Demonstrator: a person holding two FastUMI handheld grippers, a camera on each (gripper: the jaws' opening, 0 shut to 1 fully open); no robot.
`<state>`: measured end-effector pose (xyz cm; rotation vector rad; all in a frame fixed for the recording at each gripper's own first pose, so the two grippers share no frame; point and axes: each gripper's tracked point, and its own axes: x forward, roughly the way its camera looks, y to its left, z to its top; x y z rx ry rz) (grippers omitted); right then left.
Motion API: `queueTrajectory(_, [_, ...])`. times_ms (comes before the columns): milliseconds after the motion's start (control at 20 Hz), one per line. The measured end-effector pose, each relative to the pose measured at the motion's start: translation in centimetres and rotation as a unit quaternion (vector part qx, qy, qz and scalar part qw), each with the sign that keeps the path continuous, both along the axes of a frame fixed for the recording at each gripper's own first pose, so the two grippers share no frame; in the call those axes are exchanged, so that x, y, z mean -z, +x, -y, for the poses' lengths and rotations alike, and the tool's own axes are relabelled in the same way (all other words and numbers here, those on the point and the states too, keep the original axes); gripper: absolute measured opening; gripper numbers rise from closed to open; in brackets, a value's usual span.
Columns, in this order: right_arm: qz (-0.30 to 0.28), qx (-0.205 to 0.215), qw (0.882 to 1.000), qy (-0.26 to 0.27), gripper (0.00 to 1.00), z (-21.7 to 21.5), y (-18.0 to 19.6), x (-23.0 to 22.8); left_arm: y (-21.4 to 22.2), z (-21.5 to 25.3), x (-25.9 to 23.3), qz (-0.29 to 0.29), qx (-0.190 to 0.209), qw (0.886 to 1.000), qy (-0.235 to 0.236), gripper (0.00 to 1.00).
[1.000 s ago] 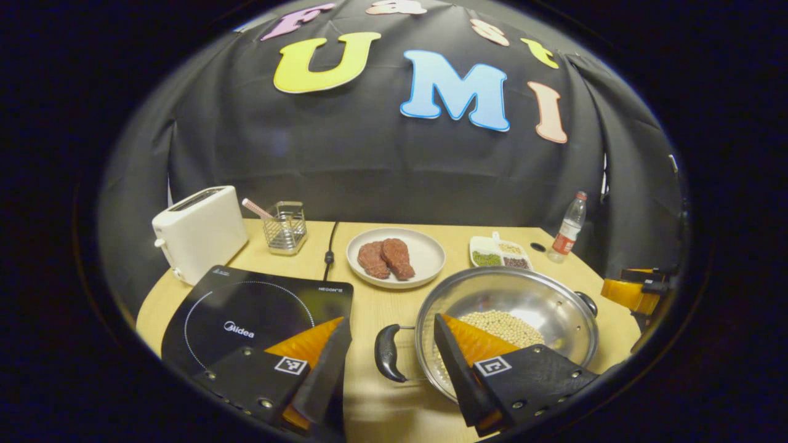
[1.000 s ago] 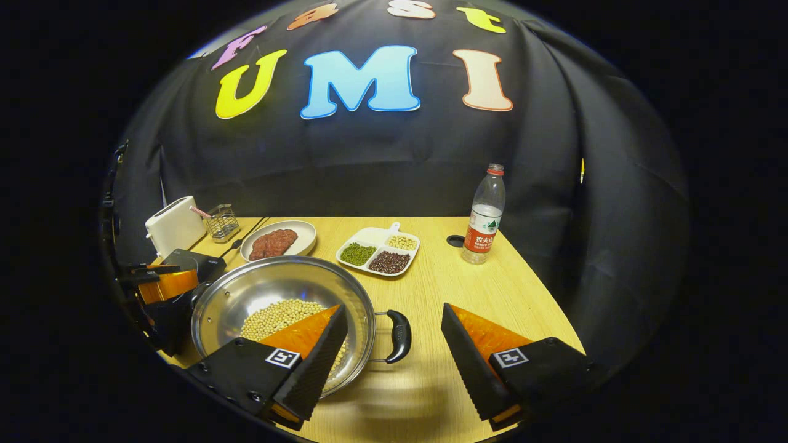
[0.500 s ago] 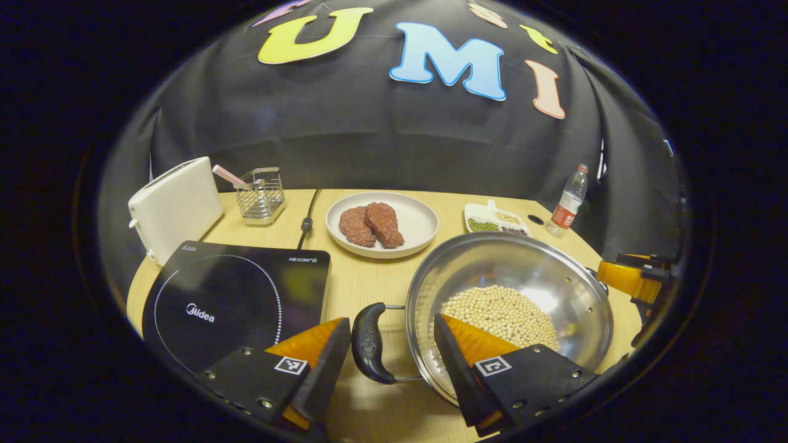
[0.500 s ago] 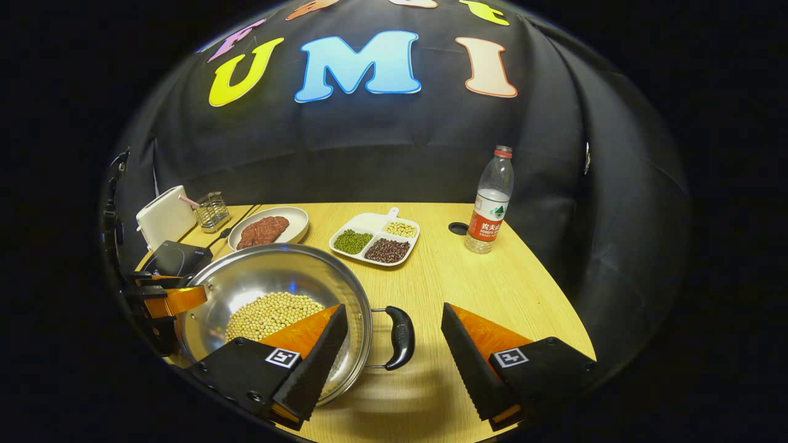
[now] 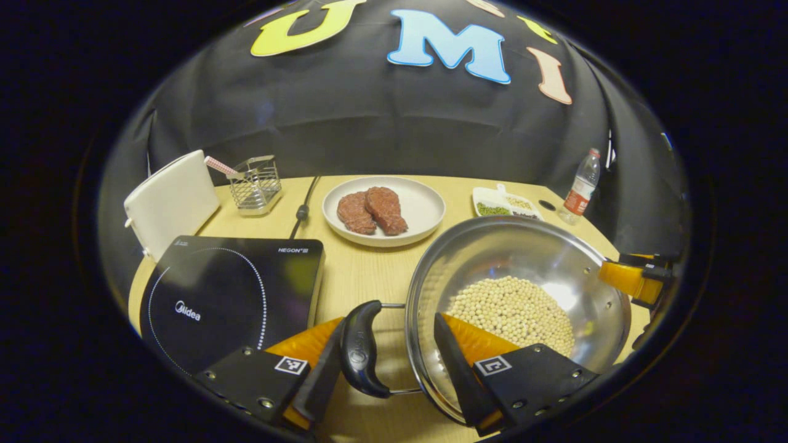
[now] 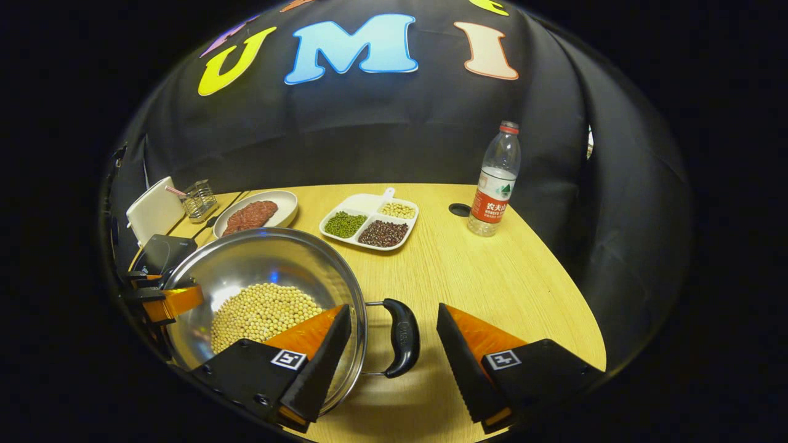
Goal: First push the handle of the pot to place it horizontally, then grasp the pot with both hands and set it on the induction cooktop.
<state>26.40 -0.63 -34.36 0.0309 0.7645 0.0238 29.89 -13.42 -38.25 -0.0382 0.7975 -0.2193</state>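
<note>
- The pot [image 5: 517,289], holding pale beans [image 5: 511,311], sits on the counter [image 6: 480,271] just beside the cooktop [image 5: 228,295], not yet on it.
- Its two loop handles lie level, one on each side: the left handle [image 5: 360,347] and the right handle [image 6: 400,337].
- The left claw [image 5: 385,357] is spread, with the left handle in the gap between its fingers; one finger looks to be against the handle, the other reaches over the rim above the beans.
- The right claw [image 6: 391,351] is spread too, its gap framing the right handle, with neither finger clearly pressing on it.
- Judged from this, the push seems done and the two-handed grasp is the step in hand.
- To do it well: centre each handle in its gap, close both sides together, and confirm both pinches before lifting.
- Lift level, since the beans will slide and spill if one side rises first.
- Carry toward the cooktop, keeping low, and set the base inside its ring.
- Farther off stand a plate of meat [image 5: 381,212], a divided dish [image 6: 368,223], a bottle [image 6: 495,181], a toaster [image 5: 169,200] and a wire basket [image 5: 255,183], all well apart from the path.
</note>
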Motion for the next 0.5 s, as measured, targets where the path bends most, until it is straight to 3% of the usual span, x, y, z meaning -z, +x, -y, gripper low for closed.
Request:
queueTrajectory(150, [-0.027,0.003,0.999,0.019,0.82,-0.4,-0.5,0.8,0.3,-0.2,0.5,-0.006,-0.015,1.0,-0.005,0.69])
queueTrajectory(300, [-0.035,-0.004,0.999,0.028,0.84,-0.8,-0.6,1.2,0.1,-0.3,0.6,-0.011,-0.016,1.0,-0.013,0.68])
queueTrajectory(400, [-0.036,-0.005,0.999,0.026,0.66,-0.9,-0.5,1.3,0.0,-0.4,0.5,-0.015,-0.019,1.0,-0.02,0.65])
queueTrajectory(450, [-0.038,-0.009,0.999,0.029,0.65,-0.9,-0.5,1.4,0.1,-0.4,0.5,-0.016,-0.022,0.999,-0.024,0.61])
queueTrajectory(500, [-0.038,-0.01,0.999,0.031,0.61,-1.1,-0.6,1.3,0.1,-0.4,0.5,-0.017,-0.024,0.999,-0.026,0.63])
